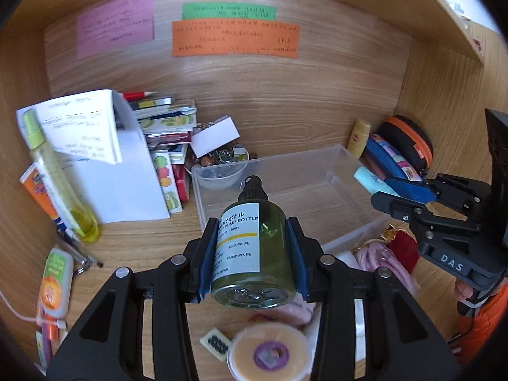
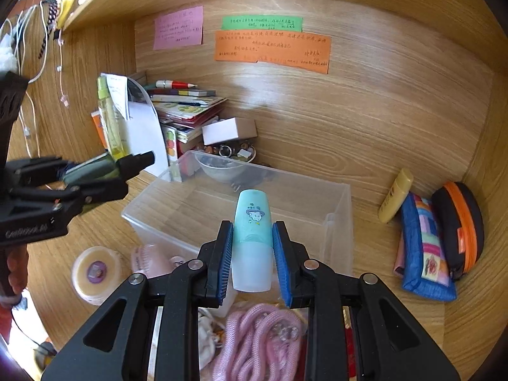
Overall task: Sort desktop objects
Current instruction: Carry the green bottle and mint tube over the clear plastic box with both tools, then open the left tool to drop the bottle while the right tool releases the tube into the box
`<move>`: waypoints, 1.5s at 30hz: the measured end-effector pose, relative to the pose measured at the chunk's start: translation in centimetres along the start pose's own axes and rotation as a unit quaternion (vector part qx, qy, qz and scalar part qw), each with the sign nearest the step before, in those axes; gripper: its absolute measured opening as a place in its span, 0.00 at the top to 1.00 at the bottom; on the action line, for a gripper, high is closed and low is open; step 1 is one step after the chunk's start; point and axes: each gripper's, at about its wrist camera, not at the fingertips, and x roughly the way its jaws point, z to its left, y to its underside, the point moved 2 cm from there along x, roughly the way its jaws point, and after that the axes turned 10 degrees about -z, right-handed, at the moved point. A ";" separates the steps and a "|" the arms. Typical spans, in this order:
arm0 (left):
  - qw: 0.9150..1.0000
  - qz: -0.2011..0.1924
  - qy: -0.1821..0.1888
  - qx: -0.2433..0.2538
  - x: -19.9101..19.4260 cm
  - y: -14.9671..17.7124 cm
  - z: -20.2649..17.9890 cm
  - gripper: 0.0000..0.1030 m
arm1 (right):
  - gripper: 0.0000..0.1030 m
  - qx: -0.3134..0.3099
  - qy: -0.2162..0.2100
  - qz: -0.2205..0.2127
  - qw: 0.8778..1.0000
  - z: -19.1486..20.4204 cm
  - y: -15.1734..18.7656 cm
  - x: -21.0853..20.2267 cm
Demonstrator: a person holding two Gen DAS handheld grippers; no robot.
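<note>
Your left gripper is clenched on the green bottle, with the blue pads pressing its round sides and the black pump head pointing forward toward the bin. Your right gripper grasps the teal bottle in the same way, around the middle, cap forward. I think both are held so because the clear bin is the place to sort them: it stands just in front of each gripper, and it looks empty, so there is room for both.

The green bottle is smooth translucent plastic, a cylinder with a white paper label. The teal bottle is matte, with a rounded cap and a paler lower half, so it may slip less than the green one. The bin has thin, clear, rigid walls and an open top. Behind it stands a small bowl of trinkets, touching or just beside the back wall; I cannot tell which.
</note>
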 end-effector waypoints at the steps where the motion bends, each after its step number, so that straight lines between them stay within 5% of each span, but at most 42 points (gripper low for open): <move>1: 1.000 0.005 0.004 -0.003 0.5 -0.2 0.1 0.60 | 0.78 -0.003 0.001 0.002 1.000 -0.1 -0.1 0.2; 8: 0.998 0.039 0.039 -0.022 3.7 -0.9 0.5 0.60 | 0.78 -0.008 -0.002 0.018 1.000 -0.7 -0.6 2.6; 28: 0.988 0.141 0.066 0.018 10.3 -0.1 -1.0 0.60 | 0.78 -0.045 -0.018 0.119 0.992 -1.2 0.6 10.0; 45: 0.982 0.180 0.055 0.032 12.2 1.1 -0.7 0.58 | 0.78 -0.068 -0.014 0.164 0.984 -0.7 0.9 12.9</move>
